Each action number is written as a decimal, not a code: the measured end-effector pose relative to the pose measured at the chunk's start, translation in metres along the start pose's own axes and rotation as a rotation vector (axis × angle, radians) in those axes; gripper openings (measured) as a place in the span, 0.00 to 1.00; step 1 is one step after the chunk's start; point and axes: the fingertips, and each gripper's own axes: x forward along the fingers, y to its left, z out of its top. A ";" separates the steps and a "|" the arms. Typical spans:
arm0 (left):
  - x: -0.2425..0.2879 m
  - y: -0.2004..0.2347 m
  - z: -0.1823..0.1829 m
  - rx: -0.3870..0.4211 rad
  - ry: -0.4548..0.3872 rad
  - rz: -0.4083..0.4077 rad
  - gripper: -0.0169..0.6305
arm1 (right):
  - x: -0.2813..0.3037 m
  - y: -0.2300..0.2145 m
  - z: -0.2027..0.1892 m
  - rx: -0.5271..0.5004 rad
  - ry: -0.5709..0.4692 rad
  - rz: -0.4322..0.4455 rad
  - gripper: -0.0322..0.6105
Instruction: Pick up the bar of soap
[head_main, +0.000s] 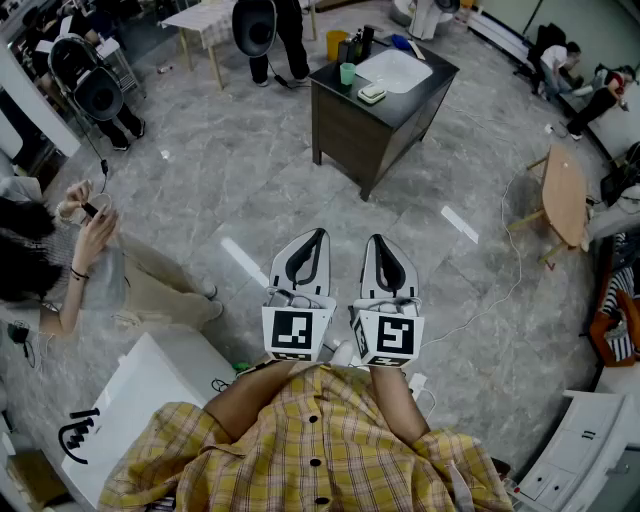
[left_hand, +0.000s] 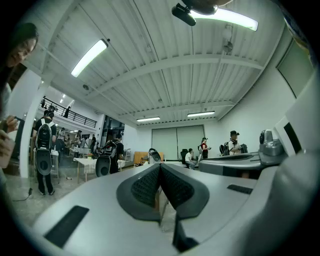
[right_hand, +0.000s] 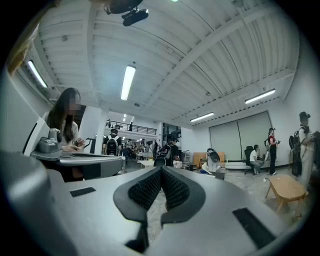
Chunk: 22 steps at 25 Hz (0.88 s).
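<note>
The floor (head_main: 250, 190) is glossy, marble-veined tile, the cabinet (head_main: 345, 135) dark matt wood, the side table (head_main: 565, 195) pale bare wood, the shirt (head_main: 320, 450) checked woven cloth, and the left gripper (left_hand: 160, 166) and right gripper (right_hand: 161, 170) smooth matt grey plastic with black, dimpled, rubbery pads (left_hand: 145, 189).

Long ceiling tubes (left_hand: 89, 57) lit the hall brightly and evenly, and they burned out to white glare in both gripper views. The polished floor (head_main: 250, 170) gave back pale streaks of reflection (head_main: 243, 262). Shadows were faint and soft-edged. Both gripper views bulged like a fisheye and fell to black at the corners. The right gripper (right_hand: 161, 170) showed a dull, even sheen.
</note>
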 end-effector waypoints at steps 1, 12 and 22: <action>0.001 -0.002 0.000 0.001 0.000 0.000 0.04 | 0.000 -0.002 -0.001 -0.001 0.001 0.002 0.08; 0.016 -0.024 -0.003 0.004 0.021 0.005 0.04 | -0.003 -0.031 0.000 0.021 0.003 0.012 0.08; 0.039 -0.051 -0.008 0.038 0.037 0.038 0.04 | -0.004 -0.068 -0.010 0.036 -0.007 0.040 0.08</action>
